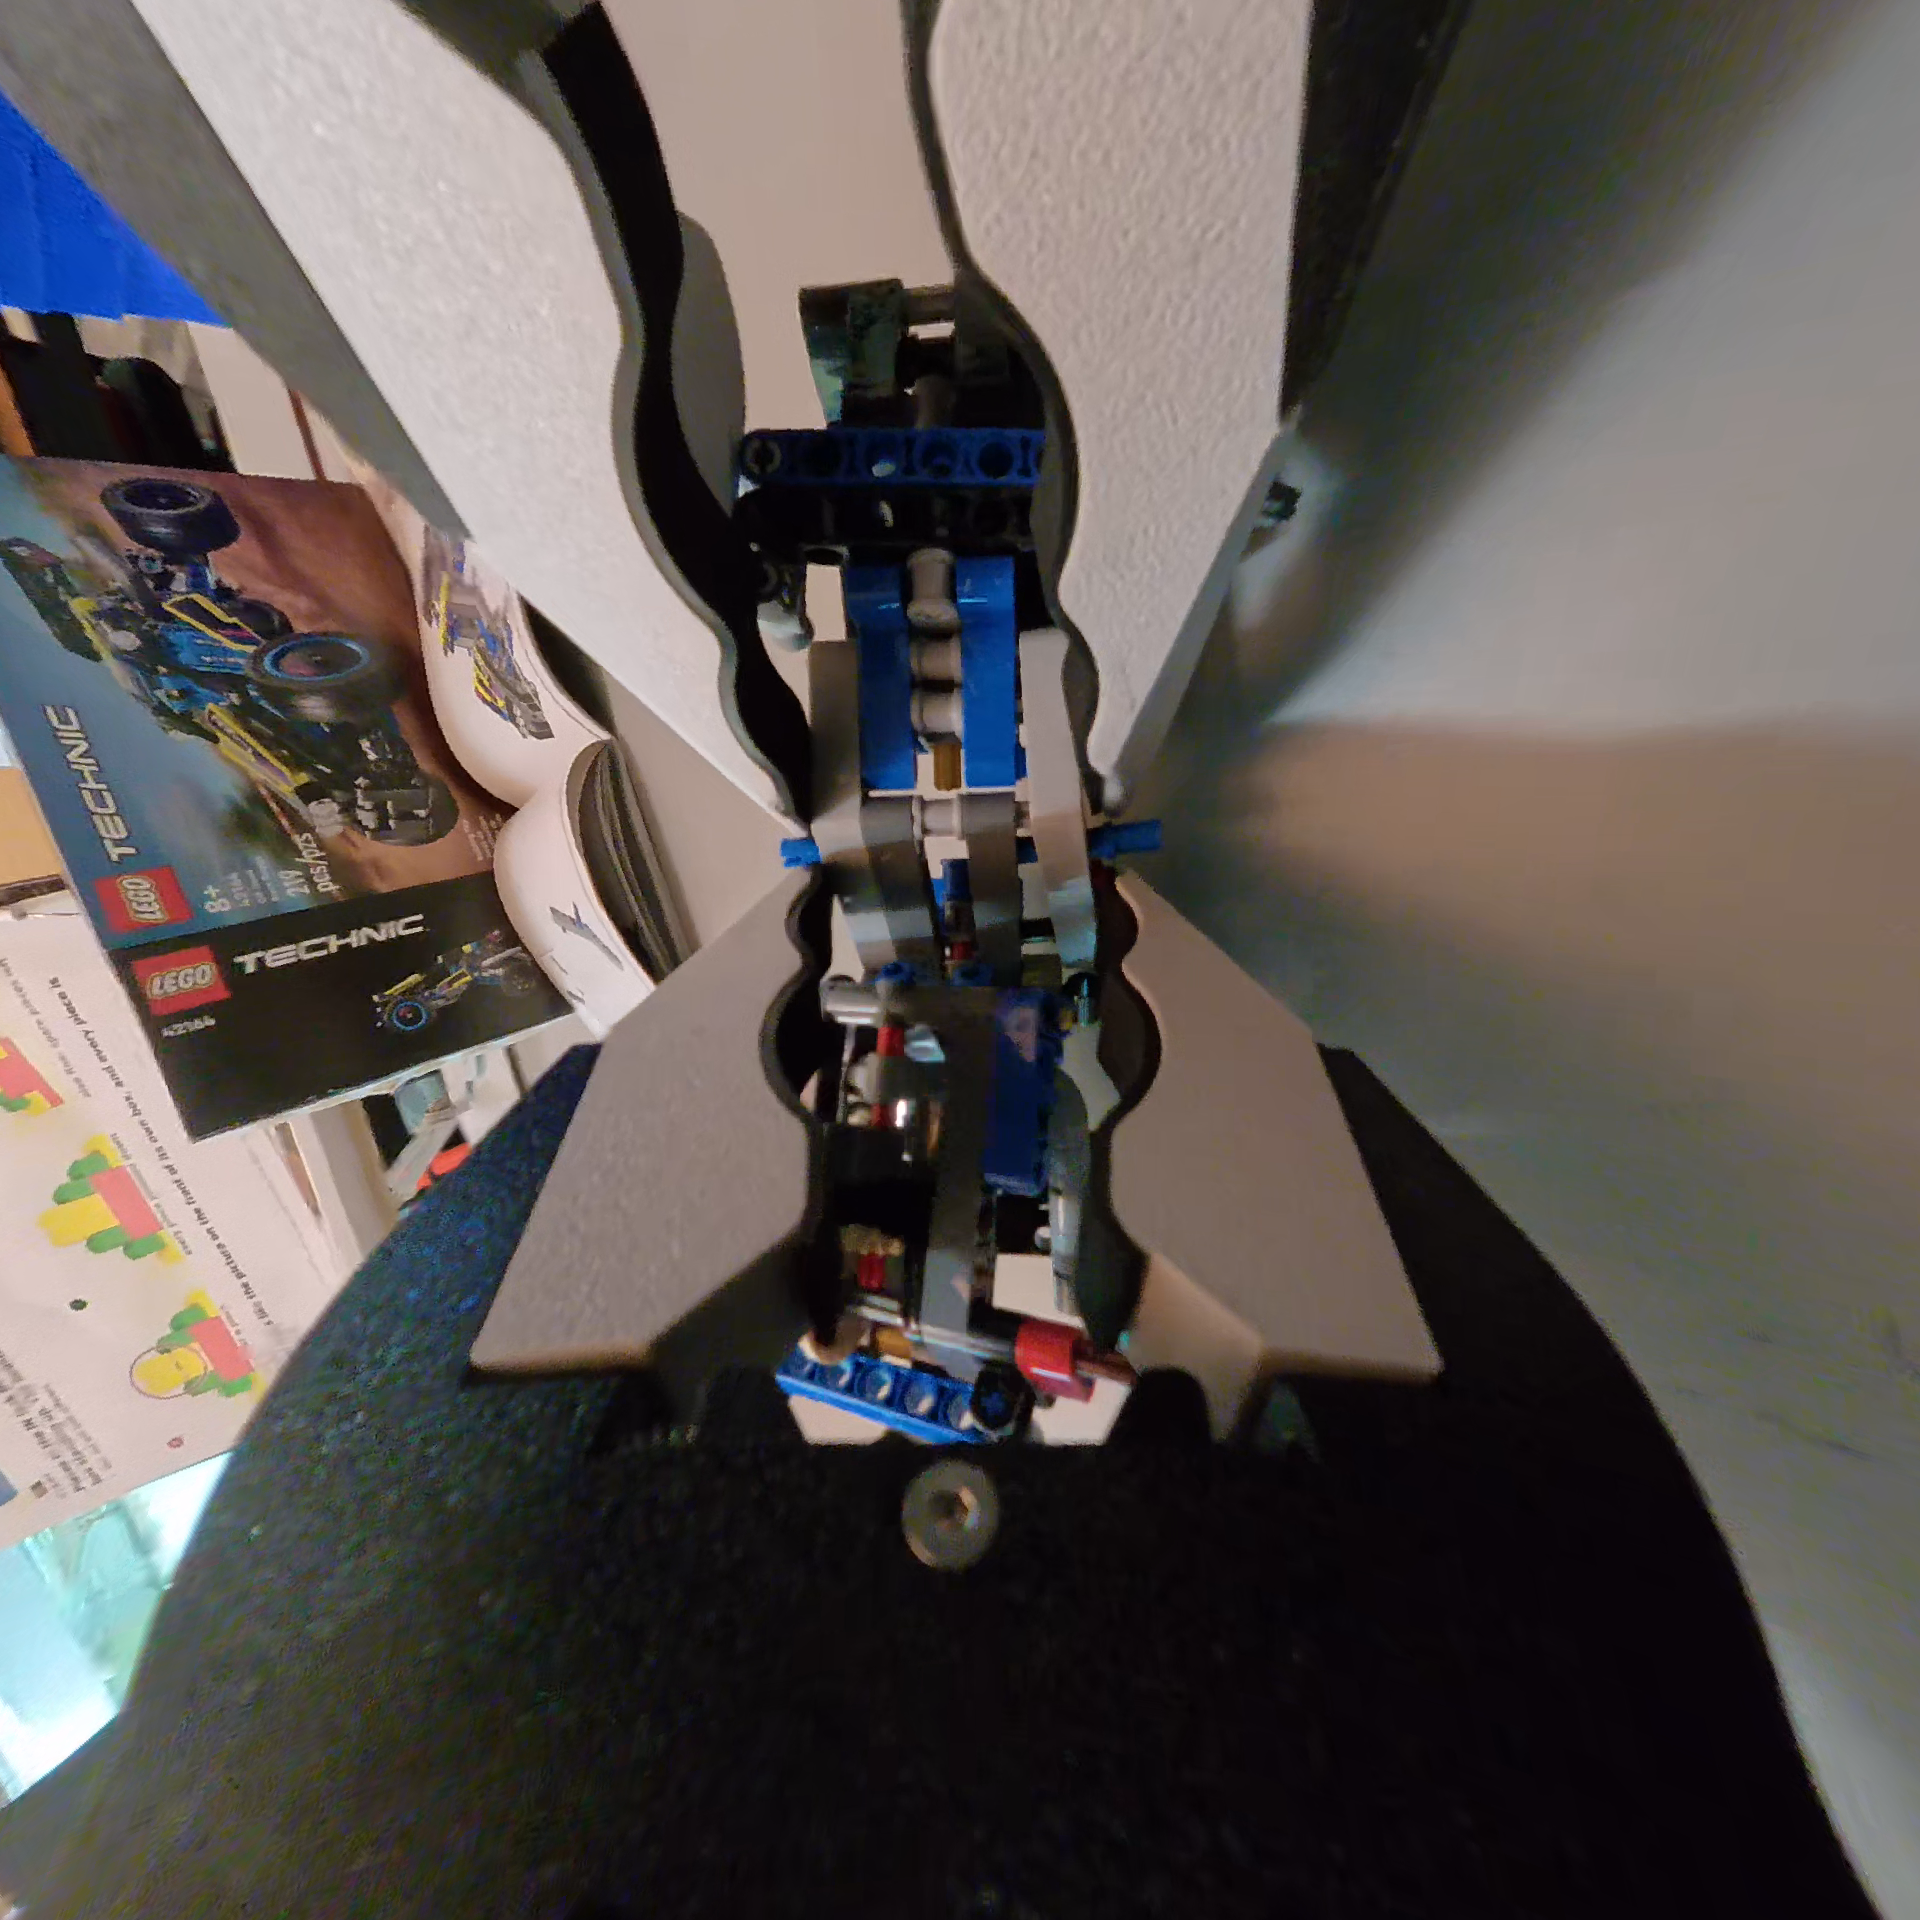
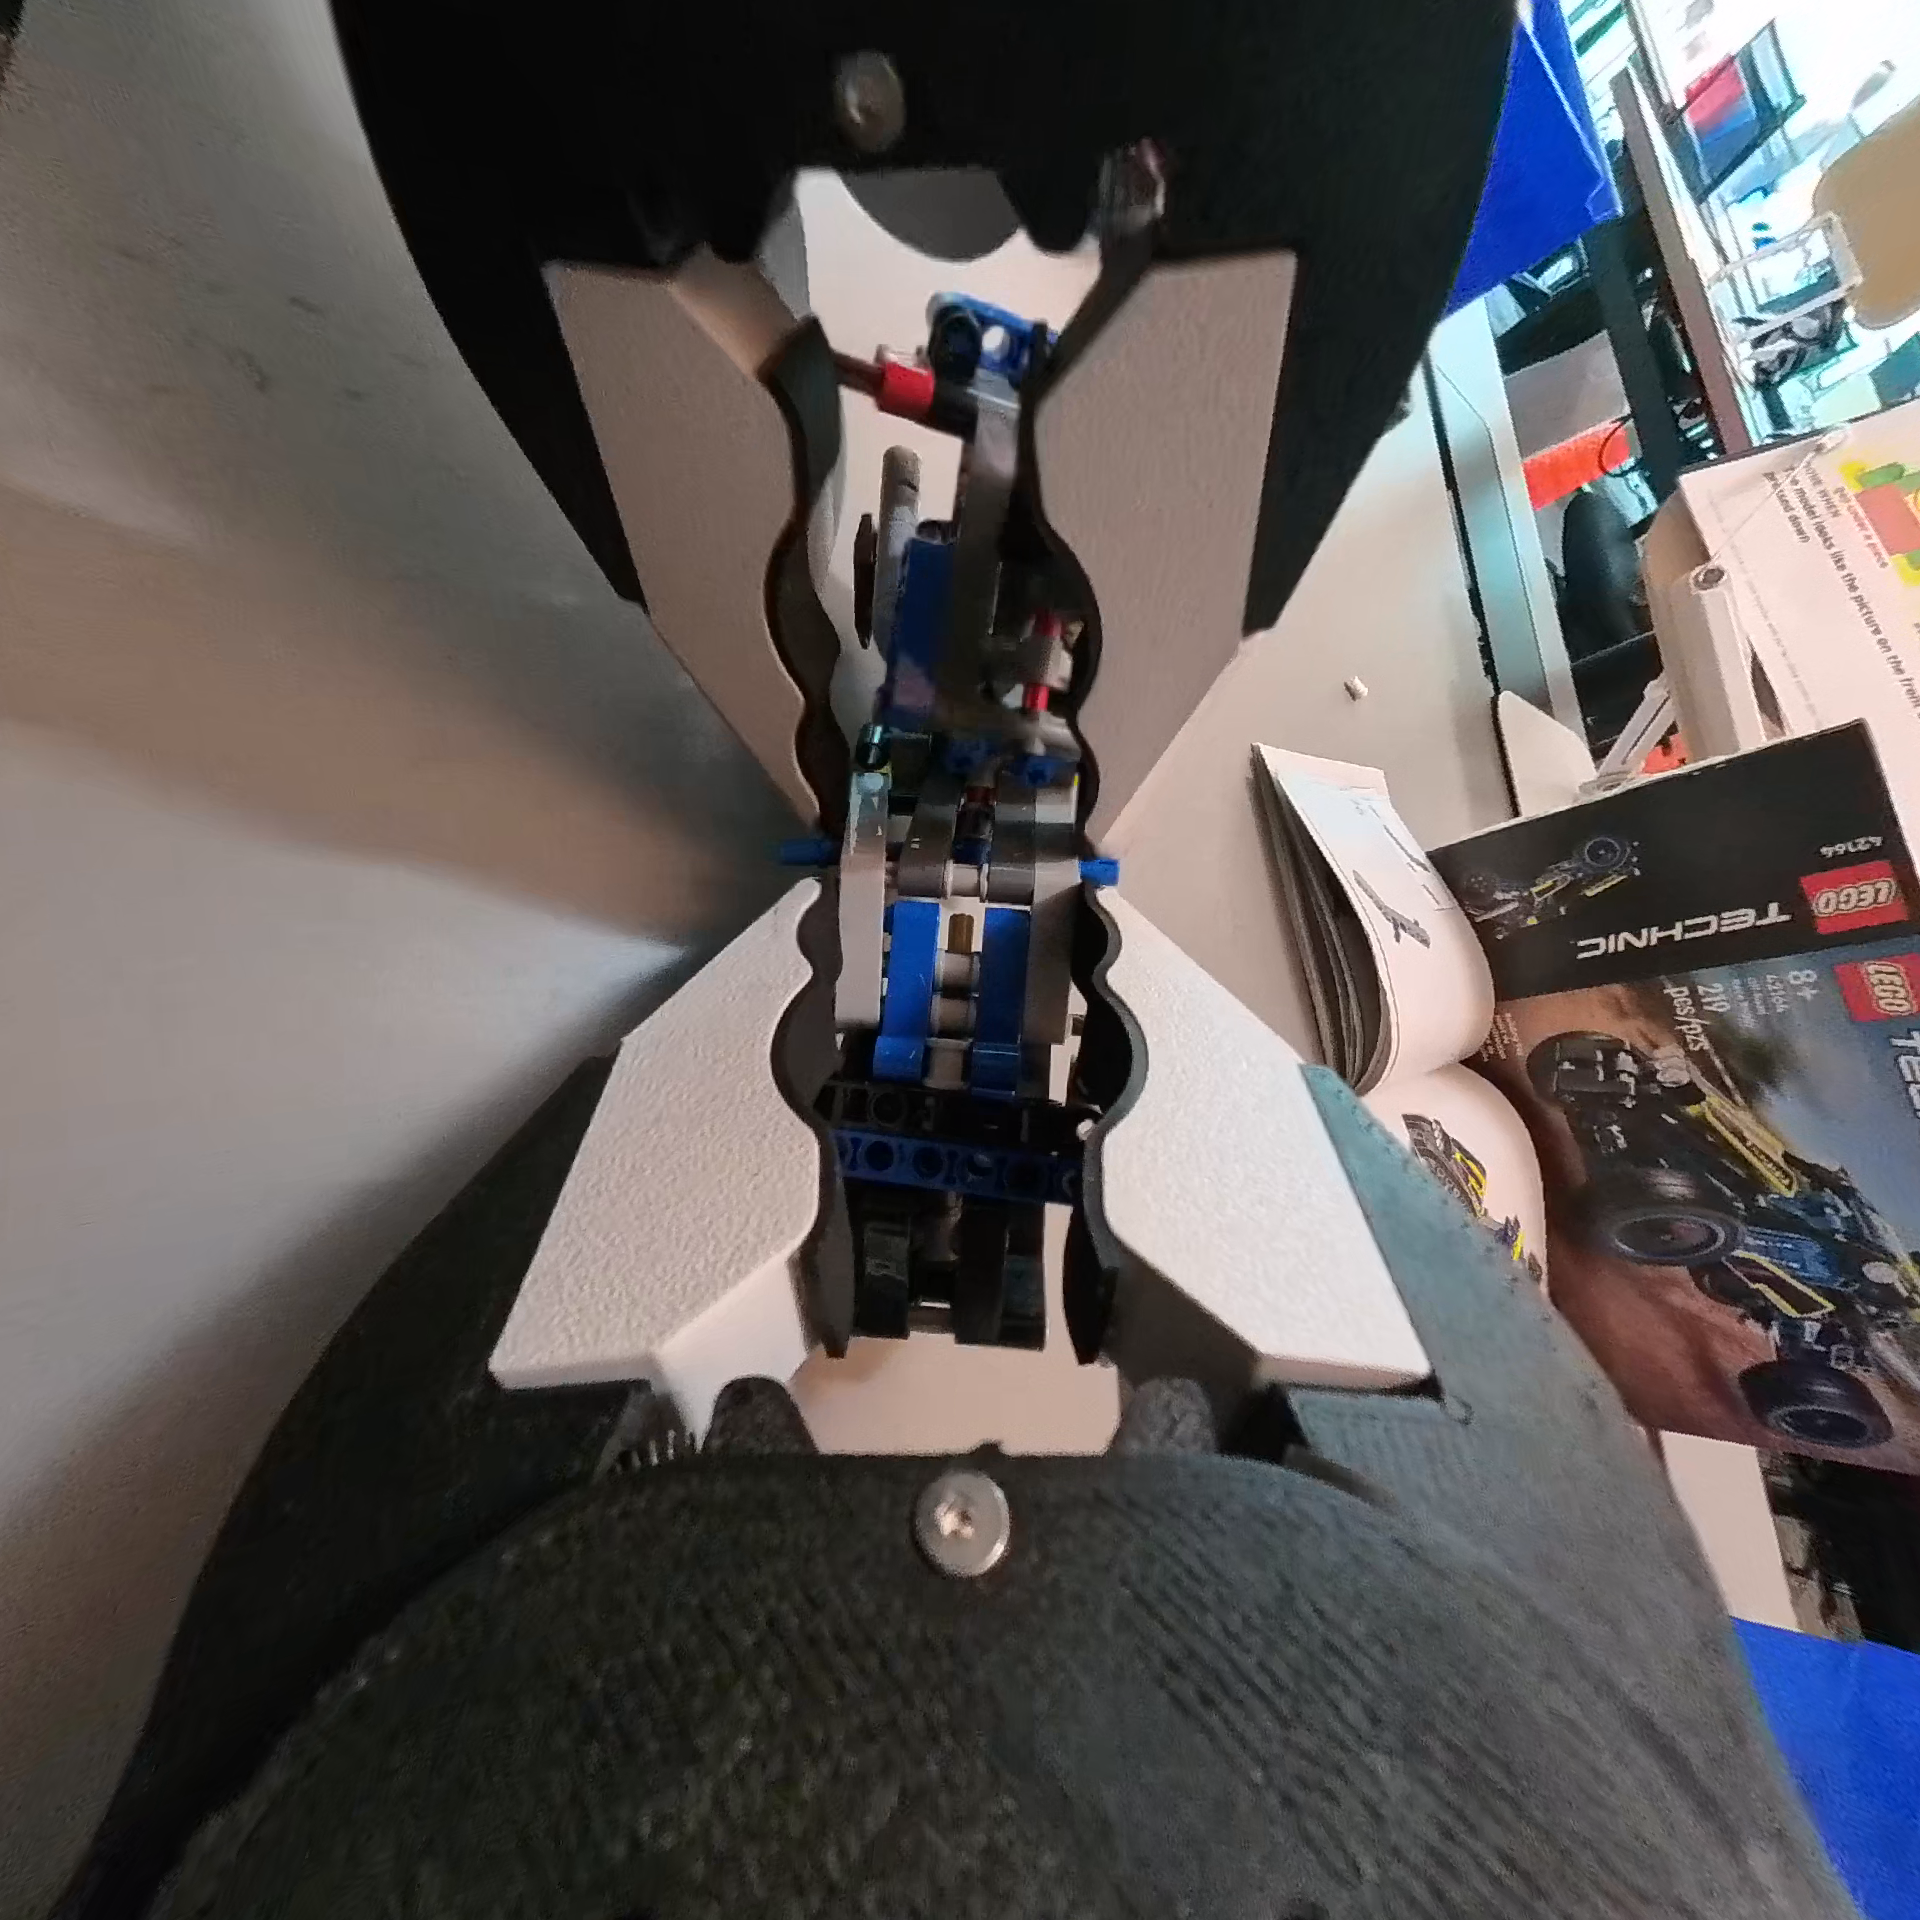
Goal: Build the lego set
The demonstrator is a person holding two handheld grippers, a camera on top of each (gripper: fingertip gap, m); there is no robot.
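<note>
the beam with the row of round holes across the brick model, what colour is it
Blue holed beam, clearest in the left wrist view.

surface: pale white tabletop, evenly lit | wall: plain pale panel with a soft band of light | furniture: dark shelving and white cabinet behind | blue cloth at the table's edge | printed sheets lying flat, box and open booklet nearby

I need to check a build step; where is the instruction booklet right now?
The open instruction booklet lies on the white table, right of the grippers in the right wrist view, against the toy set's box.
</note>
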